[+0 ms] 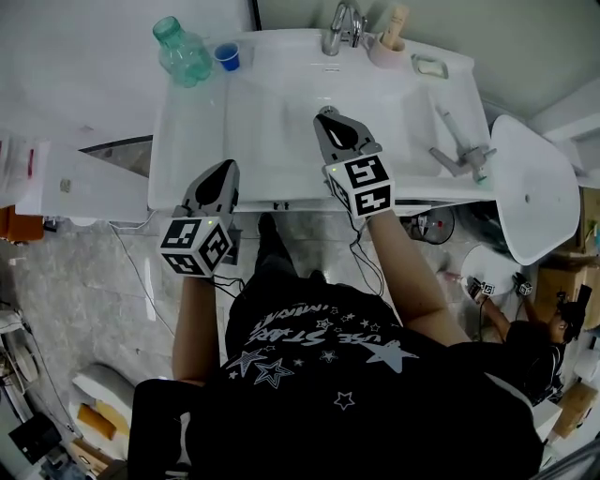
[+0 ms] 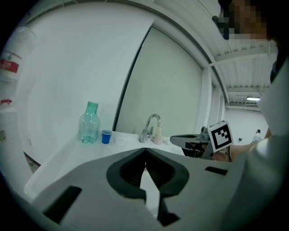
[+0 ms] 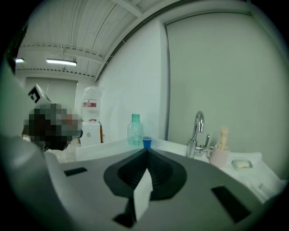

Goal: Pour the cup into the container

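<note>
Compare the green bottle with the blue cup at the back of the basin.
The green bottle is much taller and wider than the blue cup. The bottle is see-through and pale green; the cup is opaque and deep blue. The bottle narrows to a neck at the top, while the cup's mouth is wide open. Both stand upright, side by side, on the back left corner of the white basin.

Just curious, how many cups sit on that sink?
2: a small blue cup beside the green bottle at back left, a pink mug right of the tap.
</note>
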A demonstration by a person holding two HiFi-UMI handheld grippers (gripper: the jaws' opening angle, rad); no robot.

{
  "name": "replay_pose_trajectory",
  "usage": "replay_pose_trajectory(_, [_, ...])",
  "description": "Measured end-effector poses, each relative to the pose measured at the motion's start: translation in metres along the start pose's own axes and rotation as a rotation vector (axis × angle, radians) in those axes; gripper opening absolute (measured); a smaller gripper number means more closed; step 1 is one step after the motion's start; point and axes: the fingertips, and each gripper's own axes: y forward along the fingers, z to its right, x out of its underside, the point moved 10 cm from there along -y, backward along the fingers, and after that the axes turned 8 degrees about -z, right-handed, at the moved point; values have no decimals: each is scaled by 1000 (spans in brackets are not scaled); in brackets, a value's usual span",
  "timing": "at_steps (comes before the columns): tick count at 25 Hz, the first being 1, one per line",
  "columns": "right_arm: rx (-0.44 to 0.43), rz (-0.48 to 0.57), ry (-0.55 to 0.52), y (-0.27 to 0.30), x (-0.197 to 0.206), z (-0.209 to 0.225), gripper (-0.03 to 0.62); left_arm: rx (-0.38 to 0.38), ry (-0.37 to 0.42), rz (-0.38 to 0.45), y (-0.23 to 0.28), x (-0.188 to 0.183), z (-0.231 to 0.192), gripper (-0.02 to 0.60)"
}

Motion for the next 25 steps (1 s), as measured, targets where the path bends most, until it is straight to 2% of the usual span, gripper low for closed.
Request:
replay_pose_trajectory(12, [-1, -7, -14, -86, 32, -21, 5, -13, -6, 34, -51, 35, 60, 11])
replay_pose_trajectory(25, [-48, -3, -7, -132, 60, -54, 5, -55, -32, 32, -103, 77, 91, 10])
